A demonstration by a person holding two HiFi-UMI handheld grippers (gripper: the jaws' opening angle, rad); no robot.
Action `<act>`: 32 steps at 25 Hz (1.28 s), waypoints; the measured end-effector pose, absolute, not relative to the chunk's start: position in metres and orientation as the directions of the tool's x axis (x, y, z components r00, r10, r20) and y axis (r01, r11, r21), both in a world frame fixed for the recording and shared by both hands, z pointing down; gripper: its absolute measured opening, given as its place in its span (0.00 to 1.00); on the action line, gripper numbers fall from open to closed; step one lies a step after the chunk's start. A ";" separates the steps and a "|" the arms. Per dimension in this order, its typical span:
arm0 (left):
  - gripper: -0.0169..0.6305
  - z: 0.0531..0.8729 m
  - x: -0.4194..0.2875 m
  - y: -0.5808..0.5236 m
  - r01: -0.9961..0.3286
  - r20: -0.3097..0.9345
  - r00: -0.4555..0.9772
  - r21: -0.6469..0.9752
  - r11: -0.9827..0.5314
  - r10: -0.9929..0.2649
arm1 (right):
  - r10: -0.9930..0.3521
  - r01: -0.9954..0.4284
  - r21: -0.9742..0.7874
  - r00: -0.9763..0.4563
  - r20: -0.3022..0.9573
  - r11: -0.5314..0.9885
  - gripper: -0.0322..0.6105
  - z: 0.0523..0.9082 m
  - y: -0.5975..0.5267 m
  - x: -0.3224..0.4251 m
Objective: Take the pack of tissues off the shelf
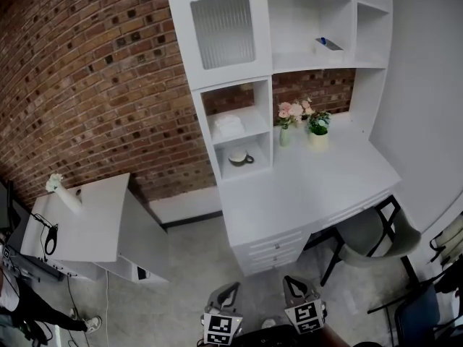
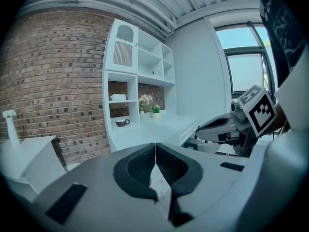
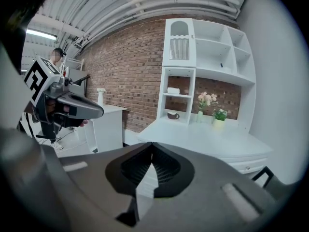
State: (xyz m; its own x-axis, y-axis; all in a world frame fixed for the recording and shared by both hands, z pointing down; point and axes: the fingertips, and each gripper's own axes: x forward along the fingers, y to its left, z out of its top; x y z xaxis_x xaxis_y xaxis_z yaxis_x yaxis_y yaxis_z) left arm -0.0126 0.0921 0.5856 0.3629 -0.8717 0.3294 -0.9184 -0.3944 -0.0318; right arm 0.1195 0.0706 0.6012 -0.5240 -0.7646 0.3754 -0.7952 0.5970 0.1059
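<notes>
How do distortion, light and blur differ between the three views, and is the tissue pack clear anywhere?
Head view: even light, brick wall bows outward, pack of tissues small and pale. Left gripper view: fisheye, dark corners, window very bright. Right gripper view: fisheye, dark rim, pack tiny.

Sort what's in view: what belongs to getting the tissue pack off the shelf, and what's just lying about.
For the job:
pack of tissues
shelf holding it
left gripper, shut and empty
right gripper, shut and empty

Lying about:
cup
vase of flowers
potted plant
chair
side cabinet
</notes>
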 end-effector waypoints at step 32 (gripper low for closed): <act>0.04 0.582 -0.014 0.024 -0.914 0.333 0.362 -0.055 -0.401 -0.871 | -0.769 -0.802 0.096 -0.519 0.374 0.589 0.06 0.611 0.008 0.125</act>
State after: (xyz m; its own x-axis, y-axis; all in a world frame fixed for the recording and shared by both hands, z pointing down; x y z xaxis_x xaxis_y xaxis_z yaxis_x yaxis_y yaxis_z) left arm -0.0135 0.0239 0.5822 0.3623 -0.8706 0.3327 -0.9142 -0.4015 -0.0550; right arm 0.1247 0.0076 0.6112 -0.5193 -0.7686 0.3735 -0.8024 0.5890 0.0965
